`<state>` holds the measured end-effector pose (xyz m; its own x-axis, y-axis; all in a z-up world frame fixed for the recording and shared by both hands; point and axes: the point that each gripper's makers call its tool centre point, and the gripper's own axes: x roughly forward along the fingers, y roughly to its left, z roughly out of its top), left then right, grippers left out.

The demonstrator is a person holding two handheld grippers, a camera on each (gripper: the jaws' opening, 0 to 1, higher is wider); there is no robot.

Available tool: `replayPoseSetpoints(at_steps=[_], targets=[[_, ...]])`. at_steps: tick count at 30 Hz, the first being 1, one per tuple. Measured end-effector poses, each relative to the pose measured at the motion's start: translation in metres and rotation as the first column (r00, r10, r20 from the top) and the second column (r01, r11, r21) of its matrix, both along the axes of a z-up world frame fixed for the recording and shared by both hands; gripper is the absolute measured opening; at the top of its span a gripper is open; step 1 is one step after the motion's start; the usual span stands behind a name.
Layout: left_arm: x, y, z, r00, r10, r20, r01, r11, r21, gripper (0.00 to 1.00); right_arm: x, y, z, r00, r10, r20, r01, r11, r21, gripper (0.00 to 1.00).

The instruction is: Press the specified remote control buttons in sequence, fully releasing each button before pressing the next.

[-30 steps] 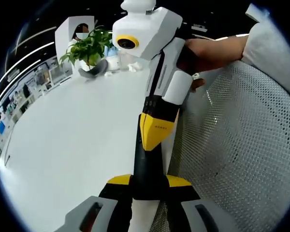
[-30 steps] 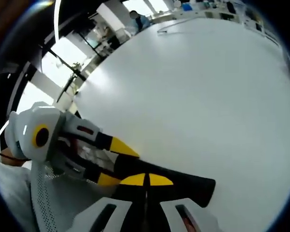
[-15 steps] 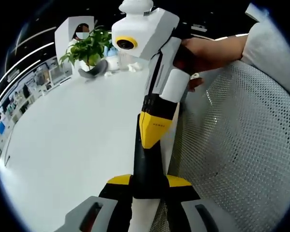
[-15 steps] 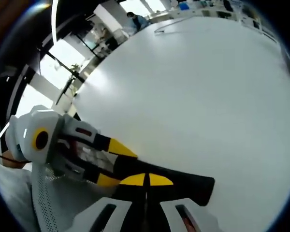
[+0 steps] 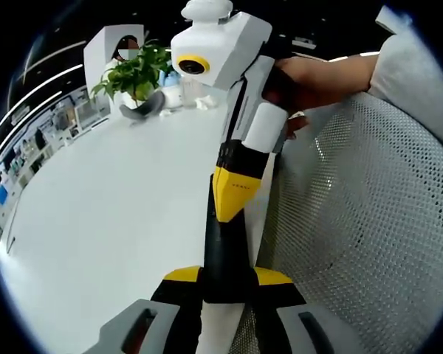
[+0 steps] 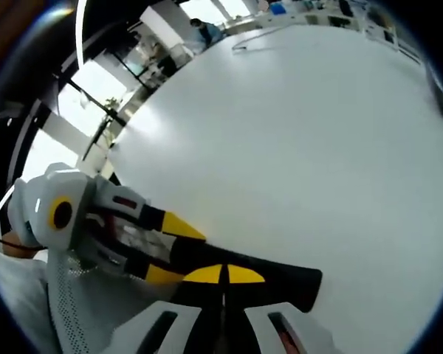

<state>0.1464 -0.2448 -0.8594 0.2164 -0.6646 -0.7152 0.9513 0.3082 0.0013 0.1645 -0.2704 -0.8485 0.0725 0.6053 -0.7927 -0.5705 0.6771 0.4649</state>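
In the left gripper view, the left gripper [image 5: 225, 284] pinches the near end of the black remote control [image 5: 223, 243] over the white table [image 5: 111, 214], the right gripper [image 5: 232, 193] pressing on it from above with jaws together; a potted plant [image 5: 136, 74] stands at the table's far edge beside a white mesh chair back [image 5: 369, 221]. In the right gripper view, the closed right gripper [image 6: 223, 274] rests on the remote control [image 6: 280, 279], held by the left gripper [image 6: 173, 247], with a bright office beyond the table [image 6: 295, 147].

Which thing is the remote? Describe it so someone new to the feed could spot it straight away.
Start at the big white table. Near its edge by the white mesh, the left gripper holds a long, dark, flat bar: the remote control. It is the one black slab there, with the right gripper tips on it.
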Motion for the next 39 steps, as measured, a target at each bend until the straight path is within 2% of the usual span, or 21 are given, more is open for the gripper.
replayPoseSetpoints(at_steps=[6,9,10,14,18,21,23,28,34,39], targets=[[0.0,0.0,0.0,1.0,0.0,0.0,0.0,1.0,0.0,0.25,0.0,0.001,0.0,1.0,-0.007,-0.012,0.007,1.0,0.009,0.0],[0.0,0.0,0.0,1.0,0.0,-0.001,0.0,1.0,-0.001,0.25,0.002,0.001,0.0,1.0,-0.009,0.009,0.008,1.0,0.007,0.0],[0.0,0.0,0.0,1.0,0.0,-0.001,0.0,1.0,-0.001,0.25,0.003,0.002,0.0,1.0,0.0,0.025,0.0,1.0,0.007,0.0],[0.0,0.0,0.0,1.0,0.001,-0.002,-0.001,1.0,-0.002,0.25,-0.002,0.01,0.002,0.999,0.028,0.023,-0.029,0.999,0.025,0.0],[0.001,0.0,0.0,1.0,0.003,-0.003,-0.003,1.0,-0.003,0.25,-0.004,0.013,0.001,0.997,0.055,0.046,-0.056,0.998,0.019,0.0],[0.001,-0.001,0.0,1.0,0.003,-0.003,-0.003,1.0,-0.003,0.25,-0.007,0.016,0.002,0.998,0.063,0.028,-0.064,0.997,0.039,0.0],[0.001,0.0,0.0,1.0,0.003,-0.003,-0.003,1.0,-0.003,0.25,-0.008,0.015,-0.001,0.997,0.074,0.026,-0.075,0.997,0.023,0.0],[0.001,-0.001,0.0,1.0,0.003,-0.004,-0.003,1.0,-0.006,0.25,-0.009,0.016,0.0,0.992,0.104,0.076,-0.105,0.994,0.007,0.0],[0.001,-0.001,0.0,1.0,0.005,-0.006,-0.006,1.0,-0.01,0.25,-0.008,0.016,-0.001,0.99,0.109,0.086,-0.109,0.994,0.001,0.0],[0.0,-0.001,0.0,1.0,0.007,-0.006,-0.007,1.0,-0.011,0.25,-0.009,0.016,-0.001,0.983,0.139,0.121,-0.138,0.99,-0.018,0.0]])
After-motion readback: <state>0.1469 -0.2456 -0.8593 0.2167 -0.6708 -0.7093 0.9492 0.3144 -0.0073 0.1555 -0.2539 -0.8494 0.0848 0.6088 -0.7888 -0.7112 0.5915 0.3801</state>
